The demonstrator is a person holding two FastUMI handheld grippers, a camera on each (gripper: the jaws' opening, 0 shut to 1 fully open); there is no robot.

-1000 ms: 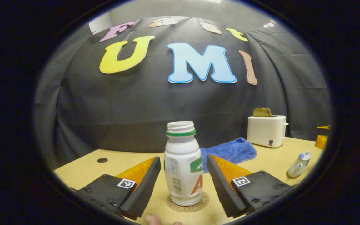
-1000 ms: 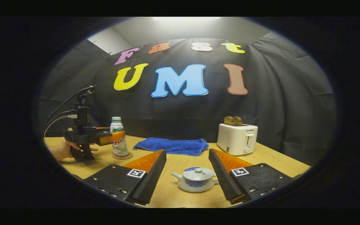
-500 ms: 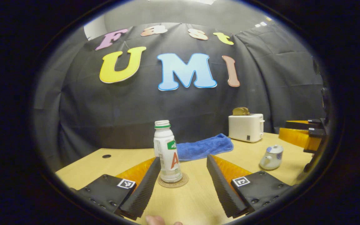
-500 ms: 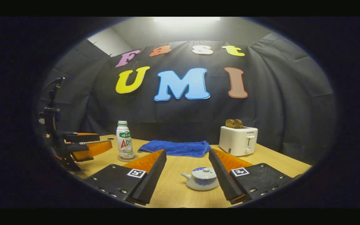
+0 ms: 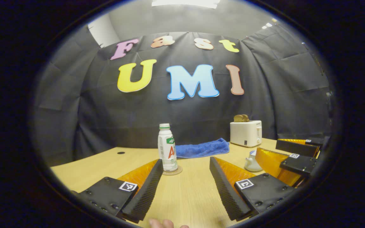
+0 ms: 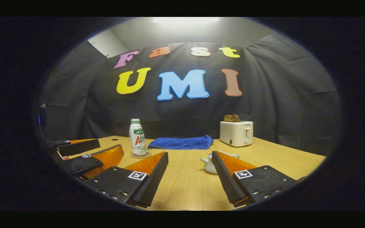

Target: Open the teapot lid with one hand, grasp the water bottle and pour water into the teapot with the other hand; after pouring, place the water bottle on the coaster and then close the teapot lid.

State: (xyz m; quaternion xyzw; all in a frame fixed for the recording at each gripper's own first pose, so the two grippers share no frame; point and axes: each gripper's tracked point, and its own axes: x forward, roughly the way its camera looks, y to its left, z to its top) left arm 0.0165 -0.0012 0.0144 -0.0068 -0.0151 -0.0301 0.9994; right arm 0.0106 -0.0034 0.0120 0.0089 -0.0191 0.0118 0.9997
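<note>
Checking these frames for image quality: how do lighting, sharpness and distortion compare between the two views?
Left gripper view: brighter, crisp, strong fisheye bend in the table edge, ceiling light glaring at top. Right gripper view: dimmer, softer, water bottle print slightly blurred, light blown out.

The water bottle (image 5: 167,147) is white with a green ring and red letter. The towel (image 5: 202,148) is blue, toaster (image 5: 245,133) white, desk (image 5: 188,196) light wood.
</note>
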